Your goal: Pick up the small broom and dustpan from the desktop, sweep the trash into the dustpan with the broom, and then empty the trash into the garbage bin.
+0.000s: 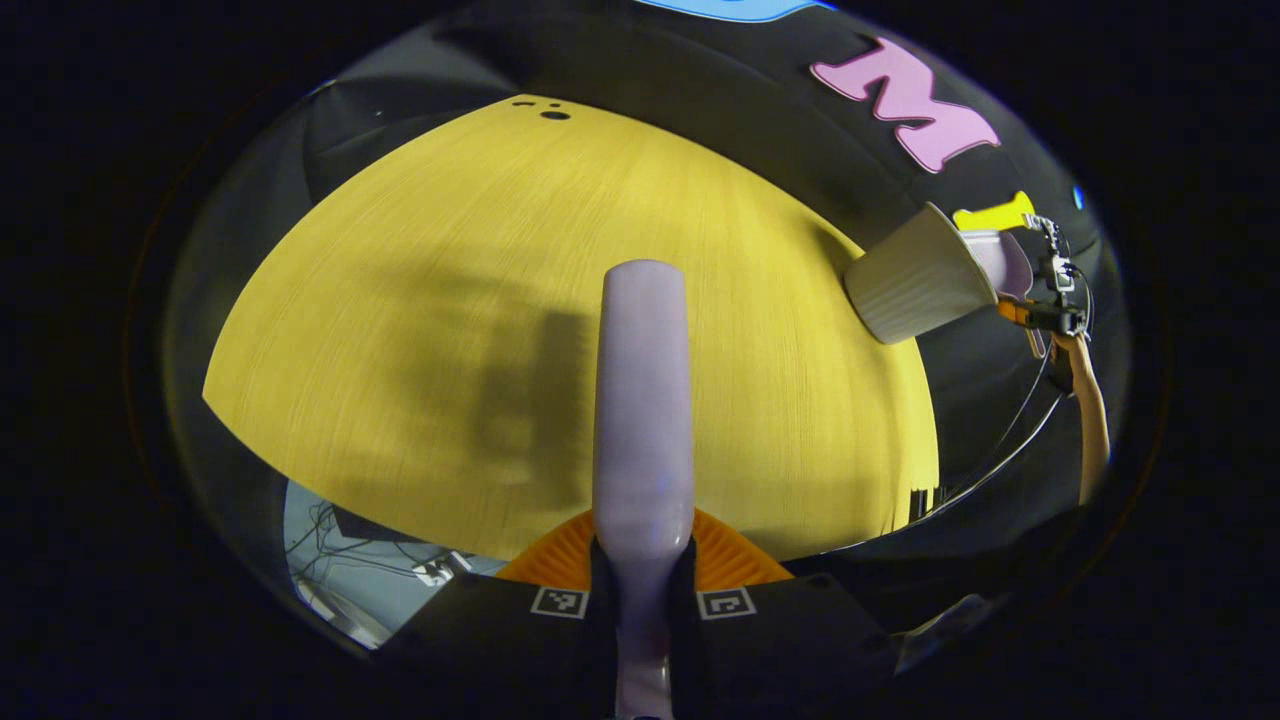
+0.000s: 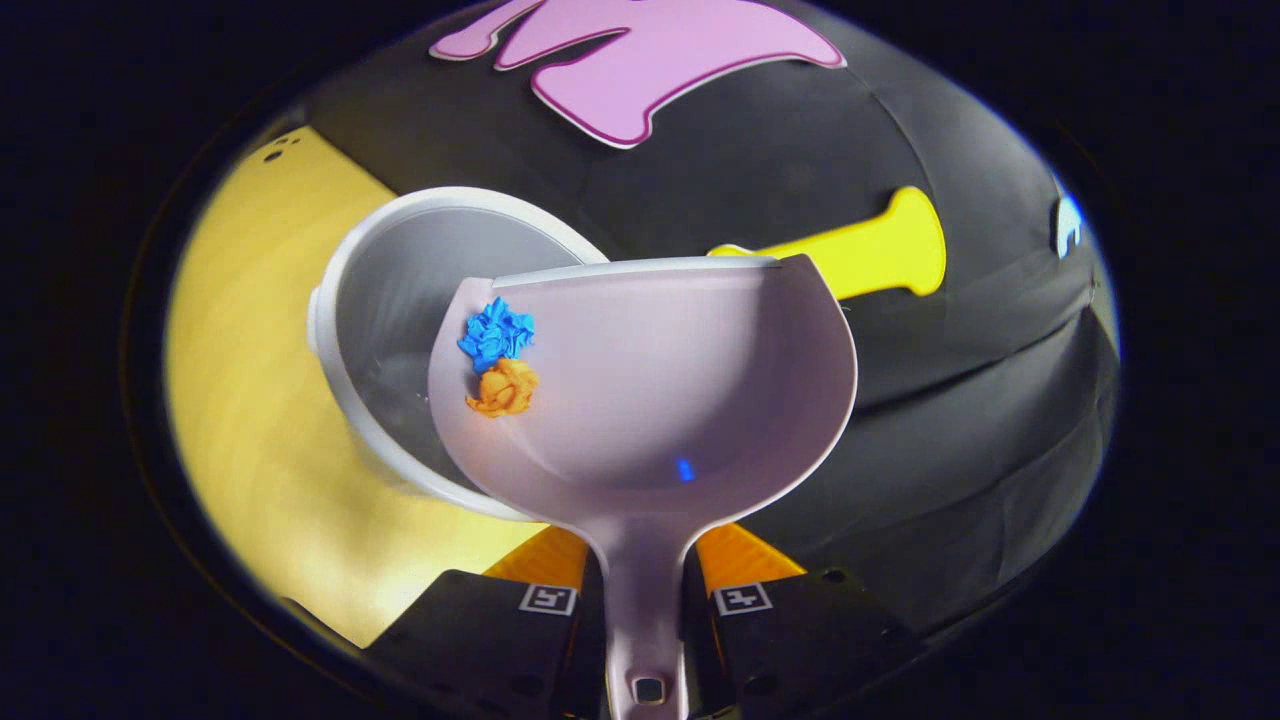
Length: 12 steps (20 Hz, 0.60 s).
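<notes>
My left gripper (image 1: 642,590) is shut on the pale lilac broom (image 1: 642,400), which points forward above the yellow table (image 1: 420,300). The white ribbed garbage bin (image 1: 915,275) stands at the table's far right edge. My right gripper (image 2: 645,590) is shut on the handle of the lilac dustpan (image 2: 680,380), holding the pan over the bin's (image 2: 400,270) open mouth. A blue paper scrap (image 2: 496,333) and an orange scrap (image 2: 503,388) lie in the pan at its left rim, over the bin. In the left gripper view, the dustpan (image 1: 1005,262) and right gripper (image 1: 1050,300) show beside the bin.
A person's forearm (image 1: 1092,410) holds the right gripper beyond the table's right edge, with cables hanging under it. Two small dark holes (image 1: 553,114) mark the table's far end. The broom's shadow falls across the middle of the tabletop (image 2: 250,400).
</notes>
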Each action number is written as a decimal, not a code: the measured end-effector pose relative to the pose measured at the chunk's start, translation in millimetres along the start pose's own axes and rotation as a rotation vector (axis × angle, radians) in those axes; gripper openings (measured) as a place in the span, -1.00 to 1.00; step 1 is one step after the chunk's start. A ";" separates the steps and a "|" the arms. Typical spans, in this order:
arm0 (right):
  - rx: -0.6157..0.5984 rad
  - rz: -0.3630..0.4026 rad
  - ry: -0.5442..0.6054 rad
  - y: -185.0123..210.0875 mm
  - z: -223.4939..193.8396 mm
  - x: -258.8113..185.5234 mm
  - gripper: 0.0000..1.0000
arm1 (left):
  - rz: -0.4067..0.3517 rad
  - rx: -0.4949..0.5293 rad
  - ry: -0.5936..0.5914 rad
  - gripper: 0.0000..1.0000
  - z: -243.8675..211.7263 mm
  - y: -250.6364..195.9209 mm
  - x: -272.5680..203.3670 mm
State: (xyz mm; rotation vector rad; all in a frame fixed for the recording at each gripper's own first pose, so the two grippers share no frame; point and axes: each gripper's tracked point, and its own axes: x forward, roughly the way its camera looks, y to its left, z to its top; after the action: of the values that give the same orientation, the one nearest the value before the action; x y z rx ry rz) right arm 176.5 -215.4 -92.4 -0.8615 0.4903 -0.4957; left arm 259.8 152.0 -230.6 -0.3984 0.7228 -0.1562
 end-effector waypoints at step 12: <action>-0.419 -0.256 -0.115 -20.2 31.7 -10.0 -0.31 | -0.004 -0.044 -0.002 -0.50 -16.0 2.0 -1.3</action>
State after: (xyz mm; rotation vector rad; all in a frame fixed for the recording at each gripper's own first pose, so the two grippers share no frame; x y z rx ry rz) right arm 183.1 -202.2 -56.4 -1.3587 0.3848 -0.5831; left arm 248.1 149.3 -241.5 -0.4421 0.7245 -0.1433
